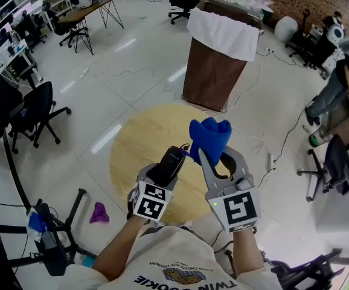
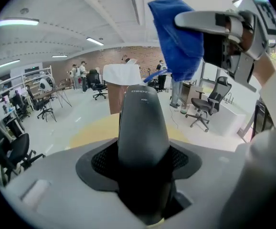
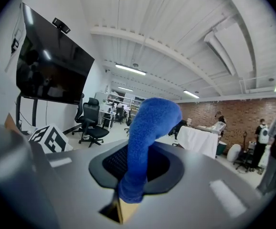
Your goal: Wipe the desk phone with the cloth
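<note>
The left claw point(image 1: 164, 175) is clenched on a black handset point(image 1: 173, 161). The handset's long axis runs from the claw away from the person, and its free end points toward the counter's far edge. In the left gripper view the handset point(image 2: 143, 128) fills the gap between the jaws. The right claw point(image 1: 218, 157) is clamped on the blue cloth point(image 1: 209, 136), which stands bunched above the jaws, just beside the handset's free end; contact cannot be confirmed. Both are held over the near edge of the round wooden counter point(image 1: 132, 144). A brown bin point(image 1: 214, 65) stands beyond the far edge. An office chair point(image 1: 32, 110) stands left.
</note>
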A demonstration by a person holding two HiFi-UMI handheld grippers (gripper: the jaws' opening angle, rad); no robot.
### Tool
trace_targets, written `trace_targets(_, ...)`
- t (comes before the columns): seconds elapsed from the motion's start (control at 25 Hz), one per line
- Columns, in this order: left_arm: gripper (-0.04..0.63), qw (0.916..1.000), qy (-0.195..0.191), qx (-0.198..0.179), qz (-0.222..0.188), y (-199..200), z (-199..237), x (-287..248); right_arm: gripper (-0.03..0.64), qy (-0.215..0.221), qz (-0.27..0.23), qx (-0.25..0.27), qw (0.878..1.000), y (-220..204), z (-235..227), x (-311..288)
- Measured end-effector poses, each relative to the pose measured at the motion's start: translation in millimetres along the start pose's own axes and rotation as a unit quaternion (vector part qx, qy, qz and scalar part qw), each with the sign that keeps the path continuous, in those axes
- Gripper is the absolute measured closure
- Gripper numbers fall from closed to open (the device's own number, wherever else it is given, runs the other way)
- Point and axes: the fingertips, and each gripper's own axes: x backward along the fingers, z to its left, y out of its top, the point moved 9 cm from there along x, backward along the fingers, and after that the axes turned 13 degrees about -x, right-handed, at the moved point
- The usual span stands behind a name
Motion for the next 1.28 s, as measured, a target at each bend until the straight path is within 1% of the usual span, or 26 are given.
trace_targets(0.24, 0.328, 0.9994, 0.012, 0.032, 0.002, -9, 13, 2, 0.555, -0.044, 0.005, -0.037, 0.998, -28, -10, 24)
trace_targets(0.32, 0.328, 0.9993, 0.011, 0.036, 0.004, -11, 14, 1, 0.555, -0.043, 0.003, -0.052, 0.998, -35, -10, 25)
trace_targets(0.44, 0.328, 0.9992, 0.007, 0.039, 0.007, -13, 11, -4, 0.555, -0.043, 0.007, -0.058, 0.997, -41, -10, 26)
trace_targets(0.56, 0.328, 0.9981, -0.002, 0.059, 0.016, -22, 9, -15, 0.555, -0.048, 0.012, -0.068, 0.996, -47, -13, 27)
trace_targets(0.68, 0.328, 0.9955, -0.01, 0.087, 0.036, -37, 11, -35, 0.555, -0.055, 0.022, -0.077, 0.995, -56, -15, 27)
trace_targets(0.8, 0.328, 0.991, -0.015, 0.117, 0.064, -54, 13, -57, 0.555, -0.059, 0.031, -0.084, 0.994, -65, -16, 26)
trace_targets(1.04, 0.328, 0.9813, -0.011, 0.152, 0.118, -84, 17, -95, 0.555, -0.061, 0.048, -0.1, 0.992, -80, -14, 26)
trace_targets(1.16, 0.328, 0.9778, -0.007, 0.153, 0.143, -92, 18, -110, 0.555, -0.06, 0.061, -0.11, 0.99, -90, -11, 26)
trace_targets(1.28, 0.328, 0.9779, 0.0, 0.134, 0.16, -96, 19, -123, 0.555, -0.059, 0.07, -0.118, 0.989, -96, -8, 25)
